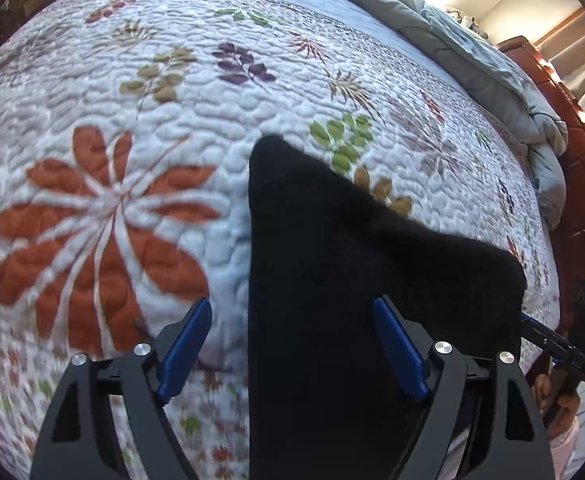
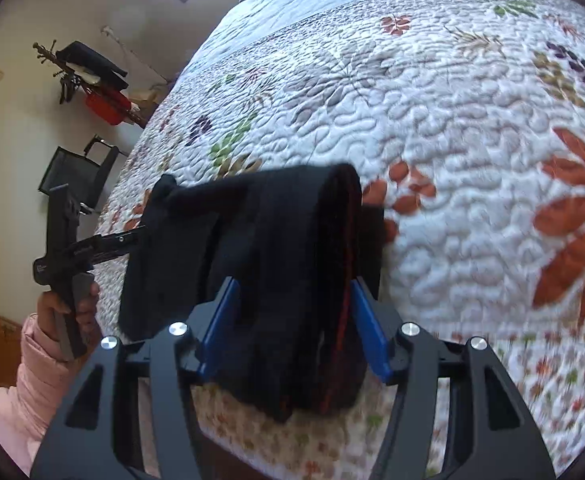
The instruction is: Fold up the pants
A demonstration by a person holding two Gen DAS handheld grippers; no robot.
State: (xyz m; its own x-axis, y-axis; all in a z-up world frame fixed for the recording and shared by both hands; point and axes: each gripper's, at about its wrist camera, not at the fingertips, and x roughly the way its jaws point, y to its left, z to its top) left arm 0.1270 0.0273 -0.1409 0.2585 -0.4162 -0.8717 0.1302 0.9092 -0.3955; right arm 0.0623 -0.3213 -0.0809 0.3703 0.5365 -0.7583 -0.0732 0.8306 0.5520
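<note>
Left wrist view: my left gripper (image 1: 292, 348) hovers over the bed with its blue fingers (image 1: 186, 346) spread wide. The black pants (image 1: 332, 280) hang in the gap between them, but neither pad presses the cloth, so I judge this one is not gripping. The fabric runs from under the camera forward to a point, its long axis straight ahead of me, lifted off the floral quilt (image 1: 132, 120). At the far right the right gripper (image 1: 548, 340) bites the cloth's right corner.

Right wrist view: my right gripper (image 2: 292, 328) shows blue fingers (image 2: 366, 328) at moderate width, with a thick folded bundle of pants (image 2: 276, 272) filling the space between them; they appear to be holding it. The bundle hangs just above the quilt (image 2: 452, 120), near the bed's close edge. To the left, the left gripper (image 2: 64, 248) reaches the cloth's far end; its grip is not legible here.

Open quilt lies ahead and right, ample room for laying the bundle down; the bed edge sits close beneath.
</note>
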